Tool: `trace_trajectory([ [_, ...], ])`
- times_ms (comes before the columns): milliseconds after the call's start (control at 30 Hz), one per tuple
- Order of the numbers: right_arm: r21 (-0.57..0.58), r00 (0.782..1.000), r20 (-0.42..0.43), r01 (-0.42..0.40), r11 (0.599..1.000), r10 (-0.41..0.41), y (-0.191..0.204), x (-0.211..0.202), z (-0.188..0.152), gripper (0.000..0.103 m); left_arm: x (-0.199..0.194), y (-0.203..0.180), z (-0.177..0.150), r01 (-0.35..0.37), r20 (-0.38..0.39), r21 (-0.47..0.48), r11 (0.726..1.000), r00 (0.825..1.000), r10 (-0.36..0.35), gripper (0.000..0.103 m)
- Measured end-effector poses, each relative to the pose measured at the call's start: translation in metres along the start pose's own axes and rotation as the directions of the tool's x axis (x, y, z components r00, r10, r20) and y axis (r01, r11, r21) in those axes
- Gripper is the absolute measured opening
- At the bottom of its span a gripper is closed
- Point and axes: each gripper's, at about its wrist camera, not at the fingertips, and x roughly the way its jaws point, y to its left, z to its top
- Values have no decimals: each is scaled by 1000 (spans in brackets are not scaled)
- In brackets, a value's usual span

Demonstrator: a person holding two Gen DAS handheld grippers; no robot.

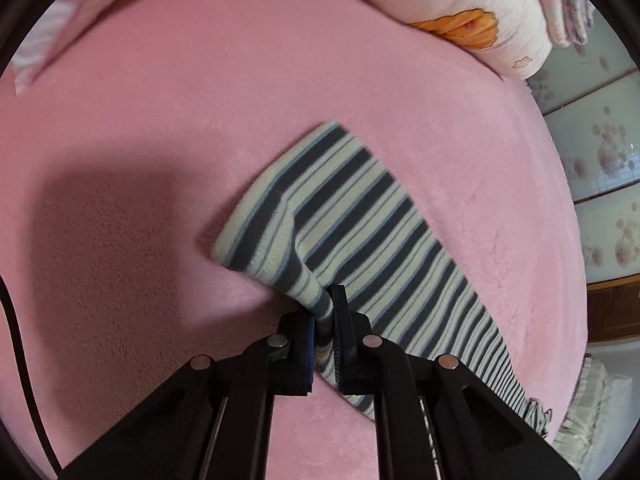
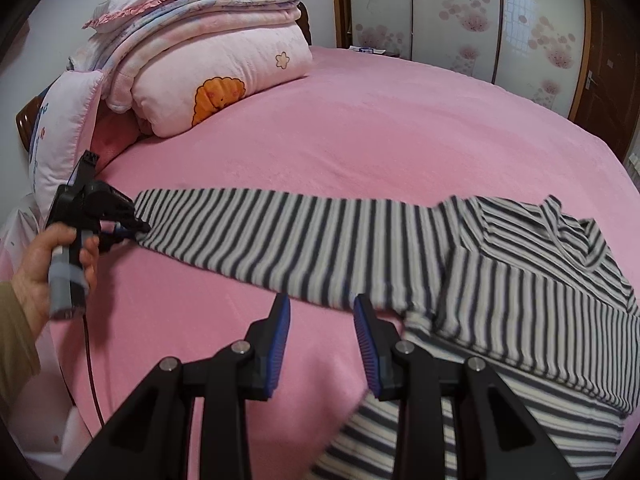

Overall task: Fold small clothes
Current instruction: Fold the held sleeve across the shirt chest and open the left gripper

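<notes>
A striped grey-and-white top (image 2: 532, 280) lies on the pink bed (image 2: 380, 128), its long sleeve (image 2: 280, 236) stretched out to the left. My left gripper (image 1: 326, 316) is shut on the sleeve's cuff end (image 1: 316, 304), bunching the fabric between its fingers; it also shows in the right wrist view (image 2: 132, 232), held by a hand. My right gripper (image 2: 322, 312) is open and empty, its blue pads (image 2: 282, 332) just in front of the sleeve's near edge, close to the armpit.
A stack of folded pink quilts (image 2: 208, 56) and a pillow (image 2: 60, 136) sit at the head of the bed. A wardrobe with flower-print doors (image 2: 460, 12) stands beyond the bed. A cable (image 2: 90, 360) hangs from the left gripper.
</notes>
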Motion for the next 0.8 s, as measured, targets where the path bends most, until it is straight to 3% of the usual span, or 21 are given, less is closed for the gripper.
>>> trace_trajectory([
  [67,-12,1000,4,13,1000,-13,-5,-7,-8,33,-17,-7,-4,14,58,30,999,998,-16,3],
  [200,-34,999,27,45,998,-44,-18,-25,-21,33,-54,-46,-25,95,151,130,987,982,-114,3],
  [333,1,997,51,64,998,-64,-42,-44,-28,33,-90,-101,-63,186,158,279,942,959,-236,3],
  [567,139,991,70,103,985,-113,-102,-68,-41,33,-126,-210,-155,370,-4,476,798,908,-418,3],
  [800,262,984,67,140,955,-163,-166,-86,-67,33,-117,-296,-273,473,-198,591,653,870,-451,3],
])
